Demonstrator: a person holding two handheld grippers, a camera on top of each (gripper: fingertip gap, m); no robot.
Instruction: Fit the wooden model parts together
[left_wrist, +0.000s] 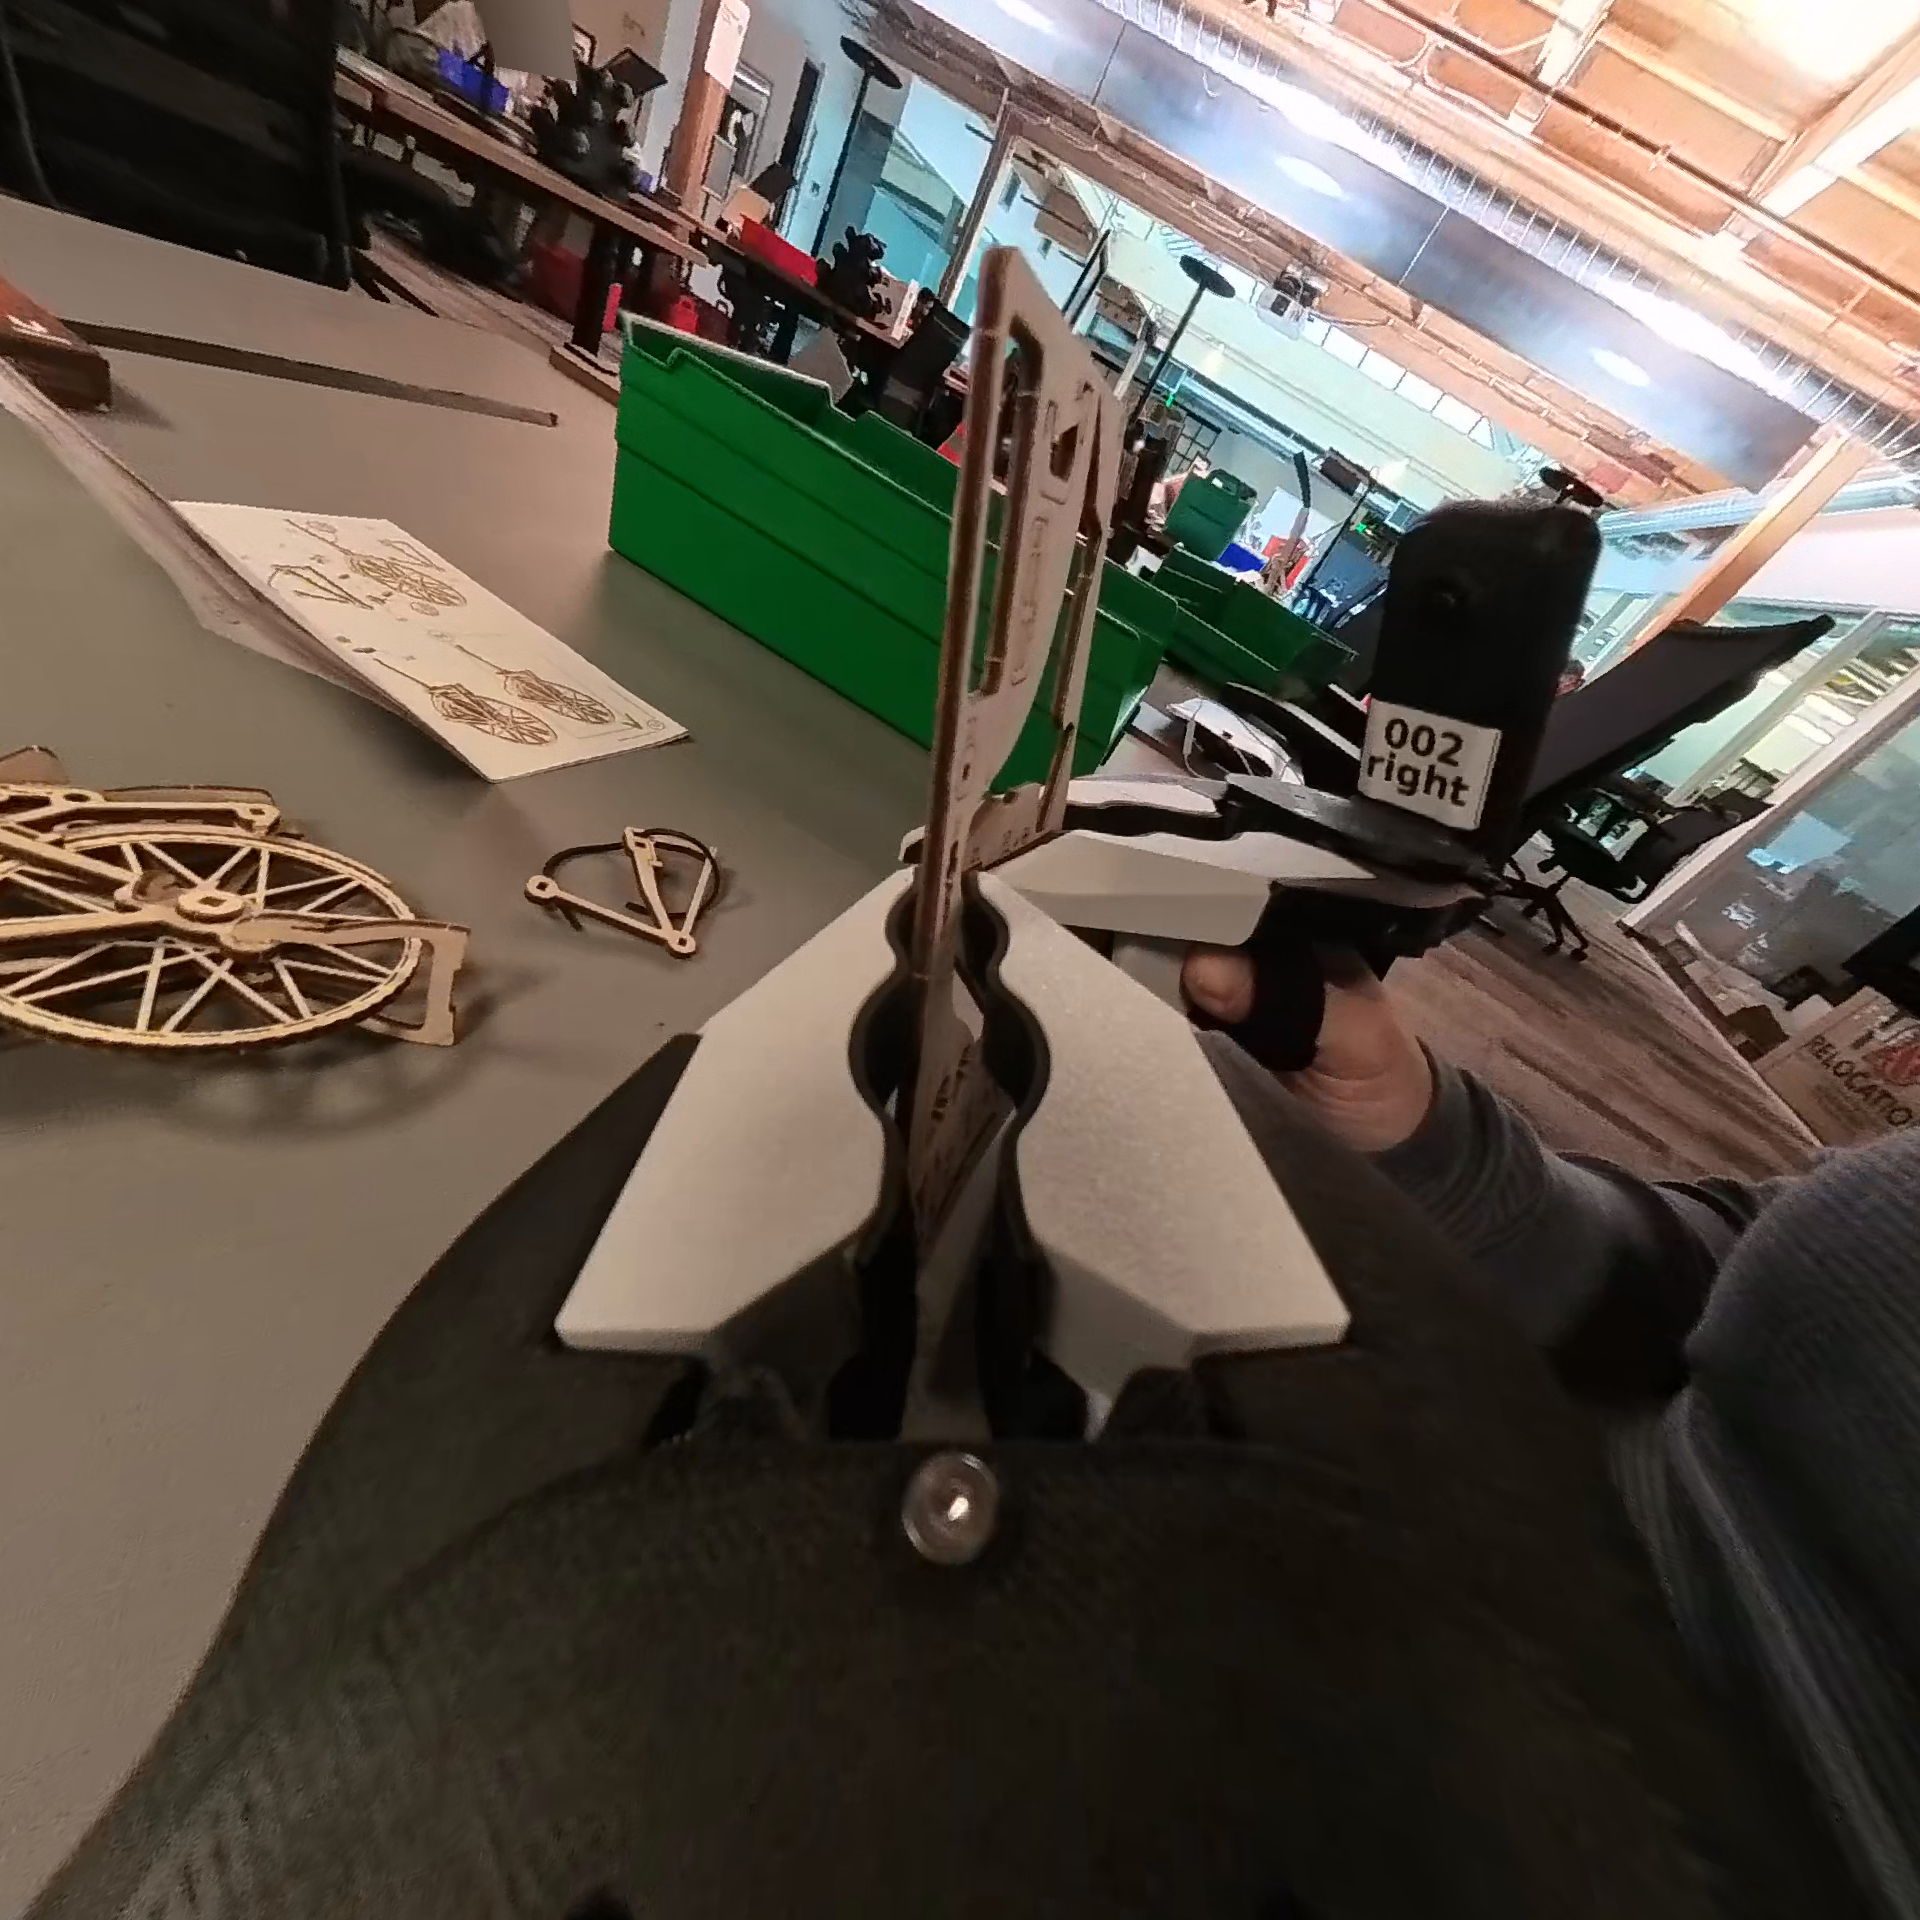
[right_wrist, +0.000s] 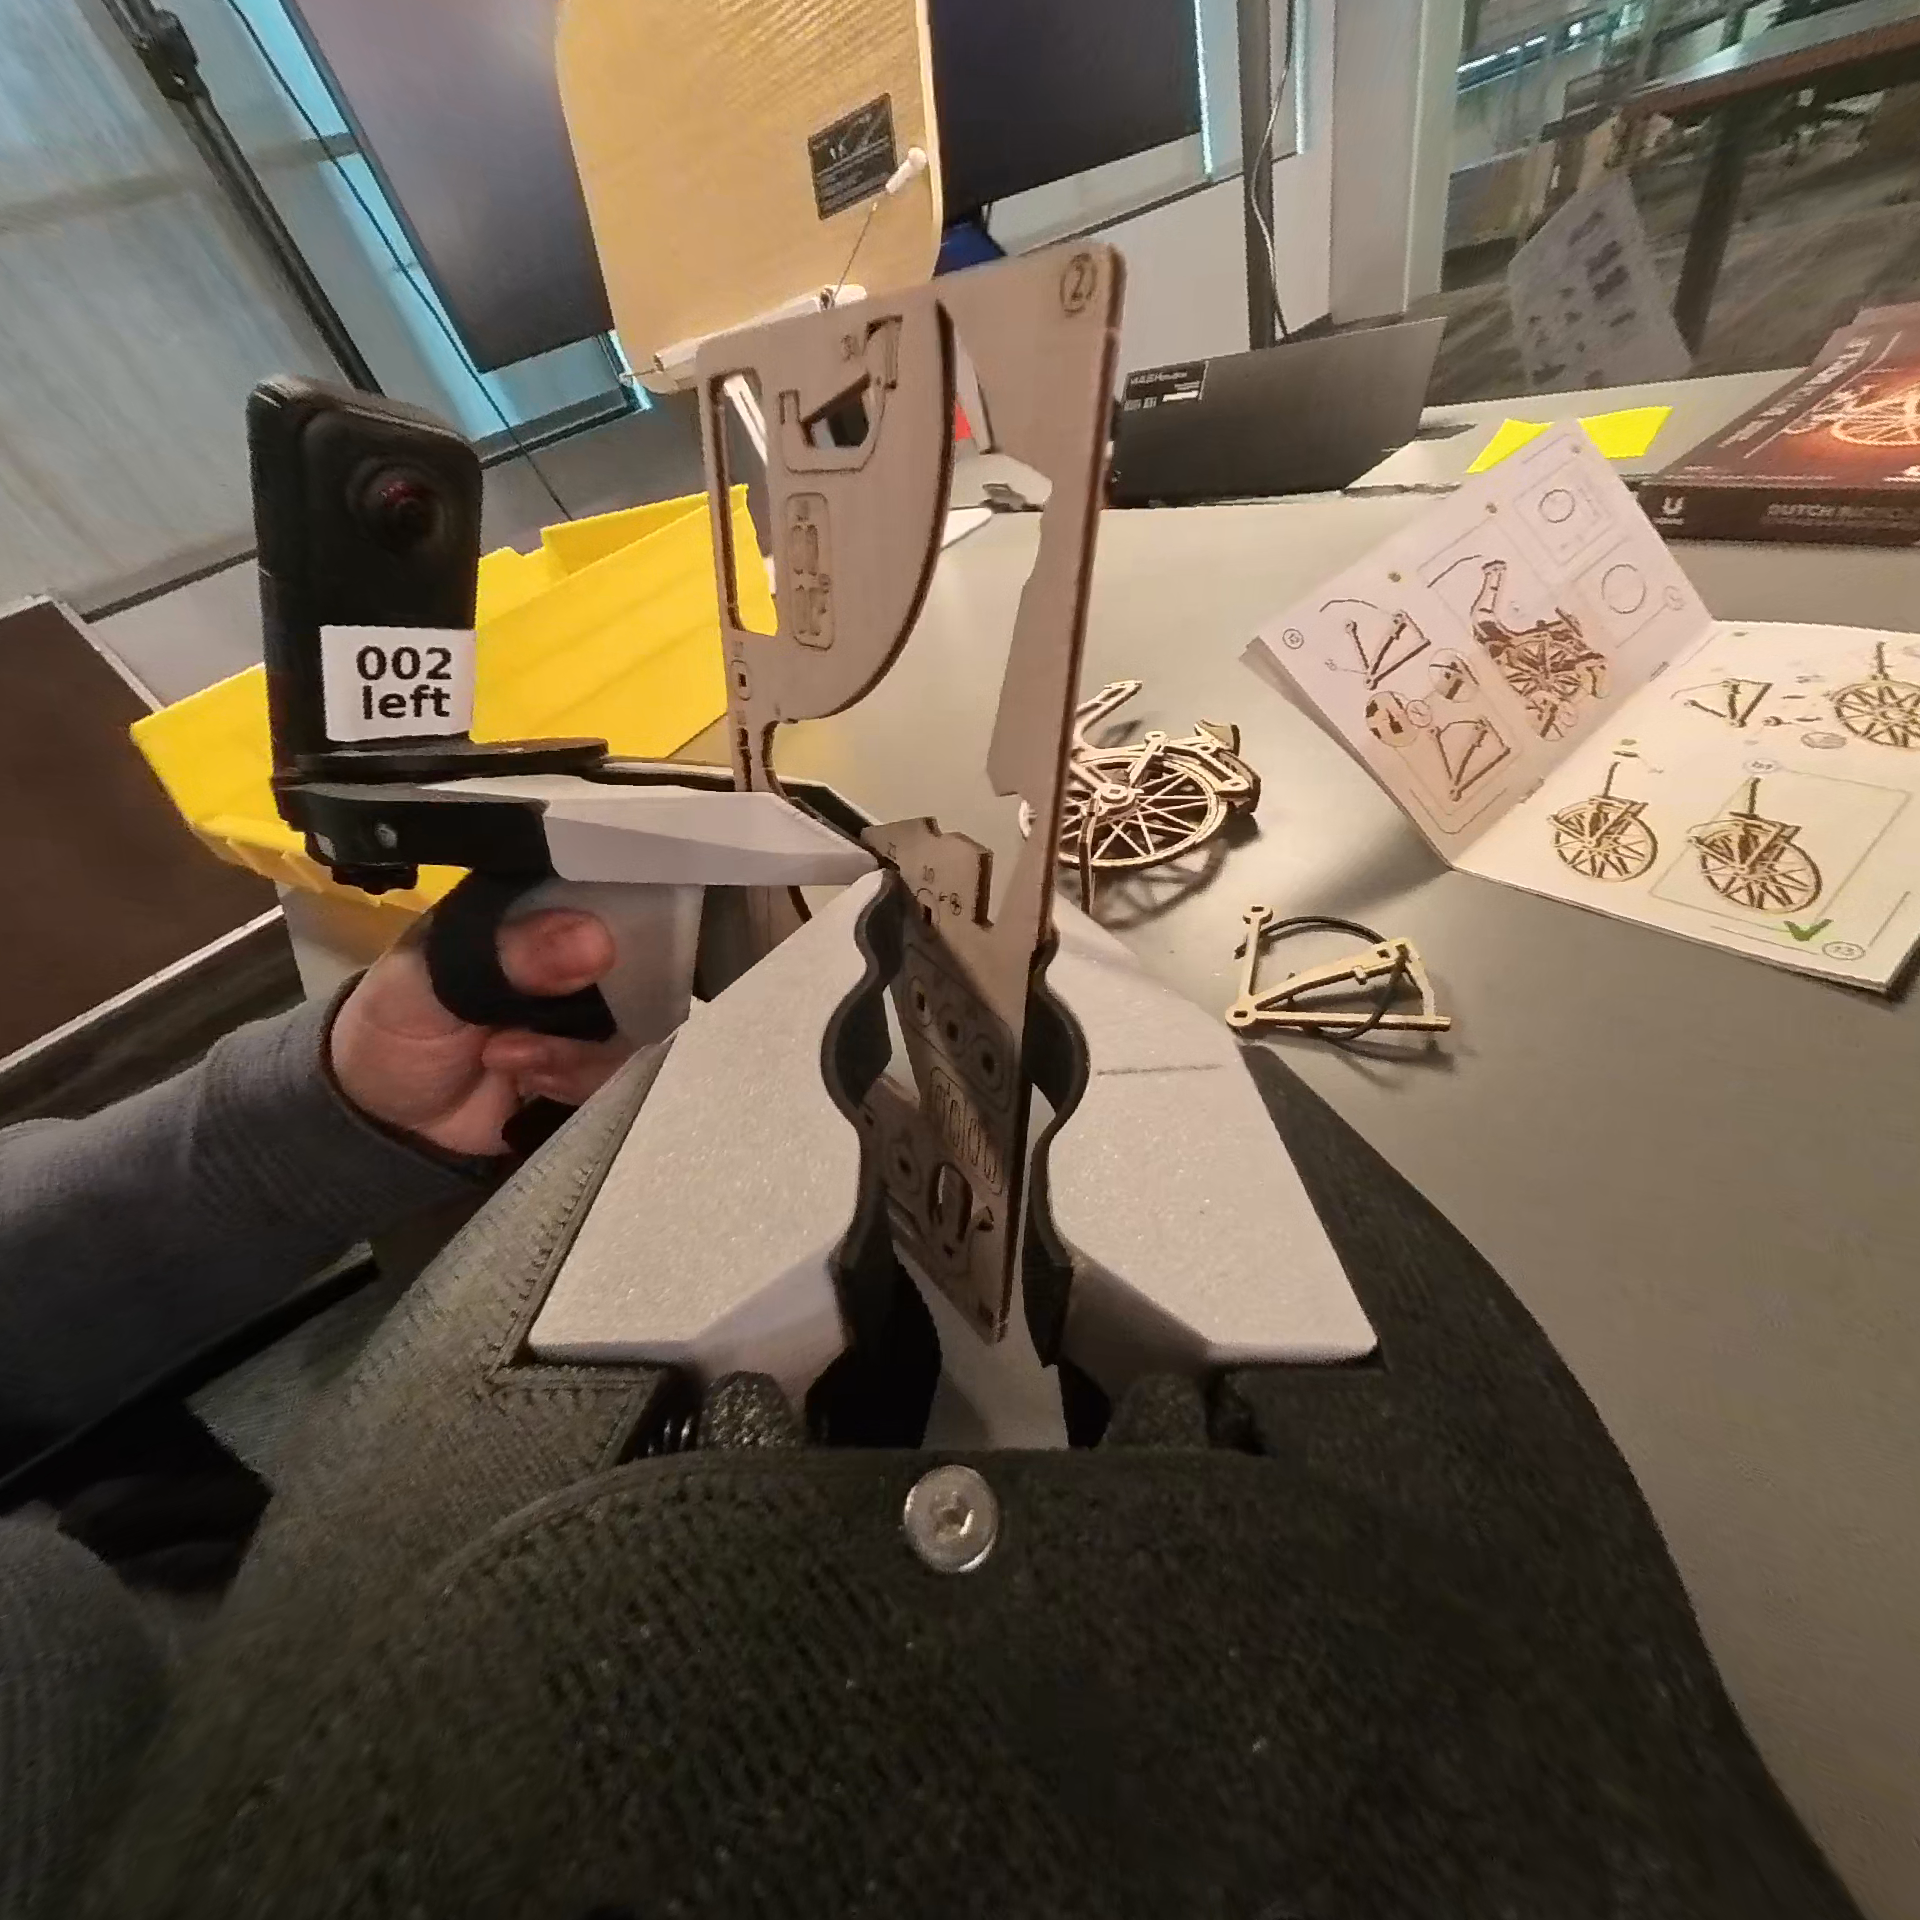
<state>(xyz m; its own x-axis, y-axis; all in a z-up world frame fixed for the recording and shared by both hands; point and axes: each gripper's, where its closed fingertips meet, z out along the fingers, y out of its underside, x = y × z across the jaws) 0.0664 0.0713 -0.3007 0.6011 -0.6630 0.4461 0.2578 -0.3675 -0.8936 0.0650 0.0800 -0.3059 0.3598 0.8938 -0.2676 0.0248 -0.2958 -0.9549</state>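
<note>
Presently I am clamping both grippers on one laser-cut plywood sheet (right_wrist: 914, 582), holding it upright above the table (left_wrist: 260, 1195). My right gripper (right_wrist: 951, 1081) is pinching its lower edge; my left gripper (left_wrist: 951, 1039) is gripping the same sheet from the other side. Thin, light, stiff, brittle along the cuts, I judge: better gripping the solid border, not the scored pieces. Beyond, the wheel assembly (right_wrist: 1143, 821), a small triangular frame (right_wrist: 1340, 987) and the instruction booklet (right_wrist: 1621, 748) are lying.
</note>
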